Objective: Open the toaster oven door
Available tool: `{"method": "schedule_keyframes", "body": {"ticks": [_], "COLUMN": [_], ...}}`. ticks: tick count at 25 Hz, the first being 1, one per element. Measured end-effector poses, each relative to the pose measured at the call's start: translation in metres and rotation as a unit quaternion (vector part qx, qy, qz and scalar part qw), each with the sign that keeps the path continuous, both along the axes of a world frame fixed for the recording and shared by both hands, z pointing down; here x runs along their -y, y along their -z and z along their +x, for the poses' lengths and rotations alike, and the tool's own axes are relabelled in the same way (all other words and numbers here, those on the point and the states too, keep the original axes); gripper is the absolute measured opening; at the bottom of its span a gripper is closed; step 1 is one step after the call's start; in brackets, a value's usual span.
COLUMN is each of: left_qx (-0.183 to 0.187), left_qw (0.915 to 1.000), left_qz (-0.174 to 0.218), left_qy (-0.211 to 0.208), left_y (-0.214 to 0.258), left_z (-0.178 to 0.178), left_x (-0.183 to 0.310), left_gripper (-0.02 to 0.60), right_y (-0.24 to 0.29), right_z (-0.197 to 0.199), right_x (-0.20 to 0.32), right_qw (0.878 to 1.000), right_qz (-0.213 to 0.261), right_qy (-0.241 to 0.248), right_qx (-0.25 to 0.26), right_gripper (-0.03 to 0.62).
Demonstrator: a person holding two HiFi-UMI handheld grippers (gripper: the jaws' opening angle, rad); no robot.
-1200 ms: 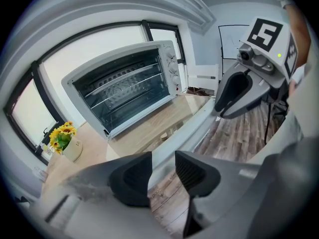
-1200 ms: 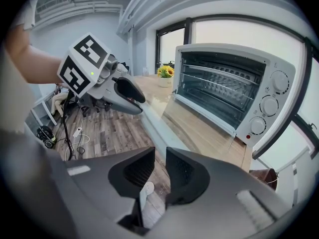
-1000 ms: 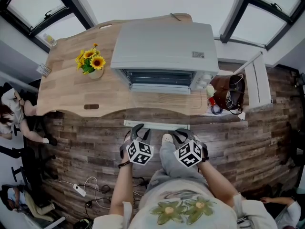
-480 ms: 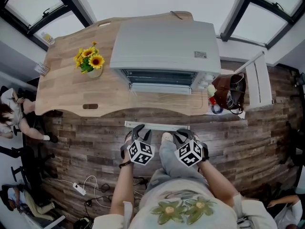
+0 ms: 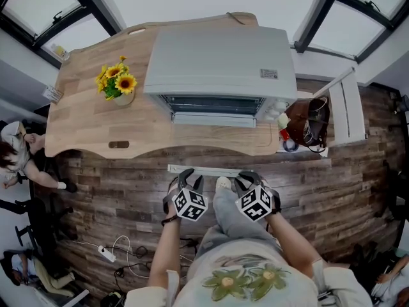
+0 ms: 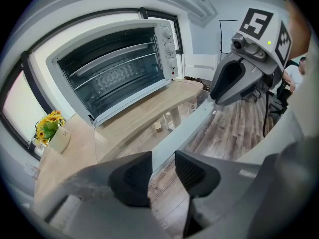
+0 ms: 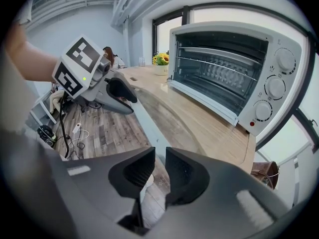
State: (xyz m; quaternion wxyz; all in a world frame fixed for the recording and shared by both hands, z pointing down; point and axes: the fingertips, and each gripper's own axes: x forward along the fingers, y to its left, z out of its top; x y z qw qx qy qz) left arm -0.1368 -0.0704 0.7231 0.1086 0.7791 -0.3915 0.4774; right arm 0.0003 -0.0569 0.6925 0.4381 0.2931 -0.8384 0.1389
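Containers, L to R: small pale vase (image 5: 127,98) w/ sunflowers (image 5: 115,81) on the left part of the wood table (image 5: 83,123). Toaster oven (image 5: 220,59) mid-table, wire rack (image 6: 112,59) inside, can't see anything on it. Brown bag (image 5: 308,121) just off the table's right end, contents too cluttered to tell.

Oven: silver-grey box, dark glass door (image 5: 214,103) facing the person. Door looks shut, flush w/ the front frame. Pale strip runs along the bottom of the front. Three round knobs (image 7: 275,87) stacked on its right panel, small red dot (image 7: 251,124) under them. It sits toward the back-right of the table, well apart from the vase.

Around: a person sits at the far left edge (image 5: 13,152). Power strip (image 5: 105,254) w/ cable on the plank floor (image 5: 115,197). White bar (image 5: 211,169) lies low along the table's front edge.

Left gripper (image 5: 191,176): jaws spread, nothing between the pads. Right gripper (image 5: 248,178): jaws close together w/ a narrow gap, pinching nothing. Both are low, side by side over the person's knees, well short of the oven. The table's front edge and the white bar lie between them and the door.
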Motion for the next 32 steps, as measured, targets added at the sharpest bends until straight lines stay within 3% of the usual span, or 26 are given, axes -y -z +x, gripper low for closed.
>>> {"method": "schedule_keyframes", "body": {"ticks": [20, 26, 29, 32], "left_qx": [-0.014, -0.070, -0.115, -0.155], "left_qw": [0.9994, 0.9962, 0.9907, 0.9827], "left_qz": [-0.031, -0.012, 0.012, 0.043], "left_qy": [0.009, 0.050, 0.072, 0.090], "left_y": [-0.023, 0.008, 0.037, 0.067], "left_z": [0.007, 0.011, 0.019, 0.025], "left_x": [0.006, 0.015, 0.022, 0.029], "left_gripper": [0.153, 0.153, 0.151, 0.105], "right_y": [-0.004, 0.021, 0.043, 0.064], "right_z": [0.002, -0.001, -0.005, -0.011], "right_x": [0.008, 0.019, 0.026, 0.030], "right_qw": [1.000, 0.999, 0.996, 0.993], "right_qz": [-0.009, 0.015, 0.031, 0.043], "right_qy": [-0.008, -0.030, -0.046, -0.046], "right_qx": [0.006, 0.041, 0.072, 0.103], "right_gripper": [0.066, 0.026, 0.002, 0.000]}}
